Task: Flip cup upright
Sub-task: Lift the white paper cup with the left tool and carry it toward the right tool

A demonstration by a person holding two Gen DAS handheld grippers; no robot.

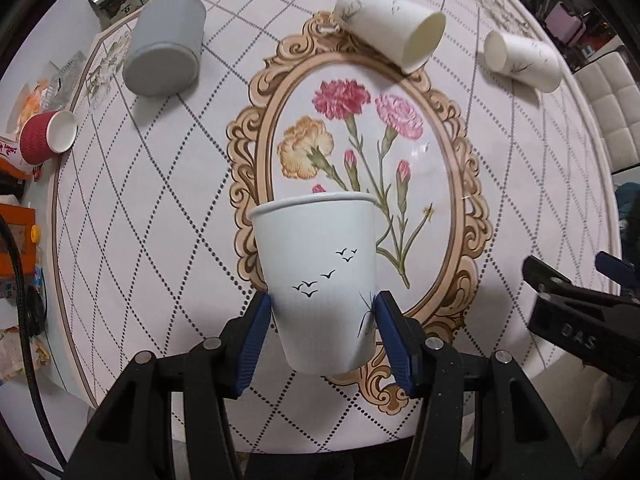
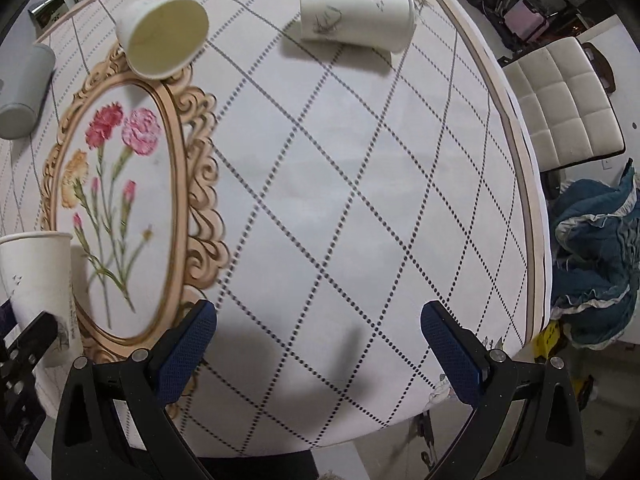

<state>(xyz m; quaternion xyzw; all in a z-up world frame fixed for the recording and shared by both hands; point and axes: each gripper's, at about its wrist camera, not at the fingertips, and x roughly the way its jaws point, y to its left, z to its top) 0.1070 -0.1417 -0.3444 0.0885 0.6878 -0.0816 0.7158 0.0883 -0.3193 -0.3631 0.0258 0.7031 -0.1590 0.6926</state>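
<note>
My left gripper is shut on a white paper cup with small black birds. The cup stands mouth up, just above or on the flowered tablecloth; its base is low between the blue pads. The same cup shows at the left edge of the right wrist view. My right gripper is open and empty over the cloth at the table's front right; it also shows at the right edge of the left wrist view.
Two white paper cups lie on their sides at the back, also in the right wrist view. A grey cup lies at the back left. A red cup lies off the left edge. A white chair stands right.
</note>
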